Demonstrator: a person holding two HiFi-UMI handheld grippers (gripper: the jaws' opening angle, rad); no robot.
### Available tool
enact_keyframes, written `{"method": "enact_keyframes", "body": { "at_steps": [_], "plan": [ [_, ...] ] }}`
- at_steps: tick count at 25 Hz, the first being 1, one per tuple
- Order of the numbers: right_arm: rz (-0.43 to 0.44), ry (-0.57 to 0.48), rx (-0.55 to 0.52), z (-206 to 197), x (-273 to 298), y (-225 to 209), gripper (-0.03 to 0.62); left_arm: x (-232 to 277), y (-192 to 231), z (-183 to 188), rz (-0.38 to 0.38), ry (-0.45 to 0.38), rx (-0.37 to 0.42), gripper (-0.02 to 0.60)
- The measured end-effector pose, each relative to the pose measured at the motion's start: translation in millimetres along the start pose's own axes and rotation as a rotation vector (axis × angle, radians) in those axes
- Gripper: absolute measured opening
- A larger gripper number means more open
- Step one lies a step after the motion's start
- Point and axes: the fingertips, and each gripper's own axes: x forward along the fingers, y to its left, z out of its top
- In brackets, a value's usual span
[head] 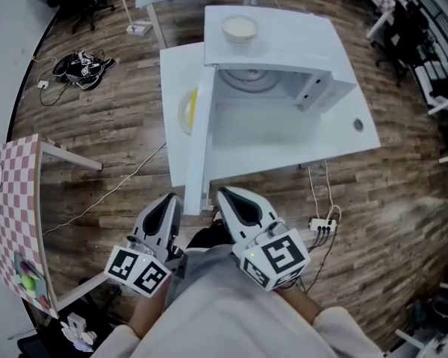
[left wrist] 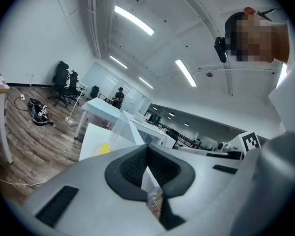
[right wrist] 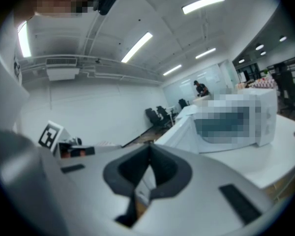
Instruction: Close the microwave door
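Observation:
A white microwave [head: 284,58] stands on a white table [head: 343,136]. Its door [head: 198,133] hangs wide open, swung out toward me at the left and seen edge-on. The cavity with its round turntable [head: 246,79] is exposed. My left gripper [head: 166,209] and right gripper [head: 235,203] are held close to my body, just short of the table's near edge, one on each side of the door's free end. Both are shut on nothing and touch nothing. The left gripper view shows shut jaws [left wrist: 147,168] aimed toward the door [left wrist: 125,127]. The right gripper [right wrist: 148,173] faces the microwave [right wrist: 231,124].
A bowl [head: 240,28] sits on the microwave's top. A yellow item on a clear plate [head: 188,109] lies on the table behind the door. A checkered table [head: 15,215] stands at my left, a power strip [head: 321,224] lies on the floor at the right, and shoes [head: 82,66] lie far left.

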Motion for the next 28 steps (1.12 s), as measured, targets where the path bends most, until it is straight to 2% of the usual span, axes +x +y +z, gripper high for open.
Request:
{"method": "enact_keyframes", "body": {
  "at_steps": [8,14,28],
  "plan": [
    [-0.047,0.010,0.009,-3,20,-4,0.021,12,26,-15,-0.028,0.094,0.005,0.018],
    [-0.089,0.021,0.026,-5,21,-14,0.021,17,26,-27,-0.074,0.155,-0.001,0.018],
    [-0.088,0.050,0.047,-12,25,-25,0.021,25,20,-36,-0.123,0.176,-0.057,0.018]
  ]
}}
